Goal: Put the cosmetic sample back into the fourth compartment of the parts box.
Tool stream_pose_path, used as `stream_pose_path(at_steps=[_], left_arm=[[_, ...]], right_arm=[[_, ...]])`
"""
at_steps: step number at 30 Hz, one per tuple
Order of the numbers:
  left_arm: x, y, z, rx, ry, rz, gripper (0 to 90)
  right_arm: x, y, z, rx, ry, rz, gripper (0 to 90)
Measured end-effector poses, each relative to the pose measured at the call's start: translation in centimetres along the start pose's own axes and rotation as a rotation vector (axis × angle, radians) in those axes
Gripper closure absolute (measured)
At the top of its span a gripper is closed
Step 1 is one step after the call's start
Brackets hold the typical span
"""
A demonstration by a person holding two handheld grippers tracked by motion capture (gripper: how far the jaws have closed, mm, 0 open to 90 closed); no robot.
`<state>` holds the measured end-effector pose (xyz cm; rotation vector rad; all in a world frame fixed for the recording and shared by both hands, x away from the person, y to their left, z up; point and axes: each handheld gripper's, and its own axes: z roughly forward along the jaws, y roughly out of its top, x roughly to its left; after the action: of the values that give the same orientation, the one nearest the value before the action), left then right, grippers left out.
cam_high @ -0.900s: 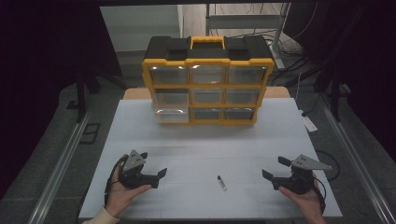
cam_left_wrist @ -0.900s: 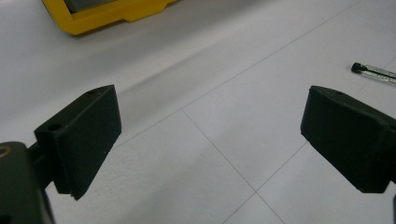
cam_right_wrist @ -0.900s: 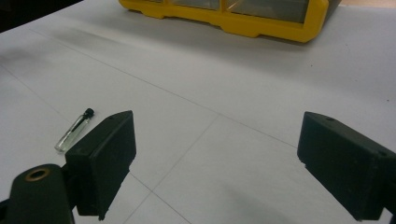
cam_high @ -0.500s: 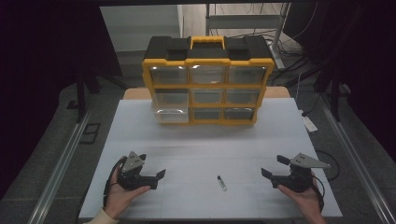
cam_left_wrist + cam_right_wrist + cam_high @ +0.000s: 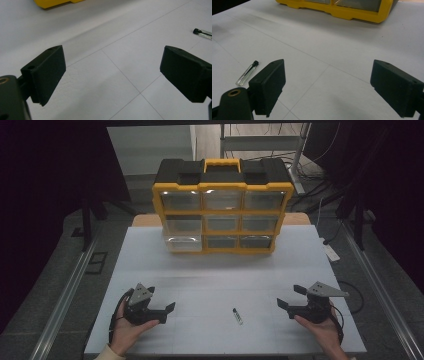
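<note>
The white desk (image 5: 220,270) has wide bare room across its middle and near half, crossed only by faint grid lines; its left and right edges drop to dark floor with metal rails. At the far edge stands a yellow organiser box (image 5: 223,210) with a black top and handle — three rows of clear drawers, their contents too dim to tell, the lowest left drawer looking paler than the rest. A small vial (image 5: 237,316), clear and slim with a black cap, lies flat near the front edge, between the two hands and apart from both. The left tool (image 5: 167,309) sits at the near left, jaws spread wide with nothing between them. The right tool (image 5: 290,296) sits at the near right, also open and empty — matte black, blocky pads.
</note>
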<state>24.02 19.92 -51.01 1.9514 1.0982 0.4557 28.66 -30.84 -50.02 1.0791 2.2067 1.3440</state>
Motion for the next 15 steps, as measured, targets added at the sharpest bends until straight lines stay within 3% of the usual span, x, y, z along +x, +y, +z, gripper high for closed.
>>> stream_pose_path(at_steps=[15], left_arm=[[-0.32,1.01,0.76,0.004,-0.038,0.033,7.6]], right_arm=[[-0.15,-0.40,-0.31,0.012,-0.015,0.009,13.5]])
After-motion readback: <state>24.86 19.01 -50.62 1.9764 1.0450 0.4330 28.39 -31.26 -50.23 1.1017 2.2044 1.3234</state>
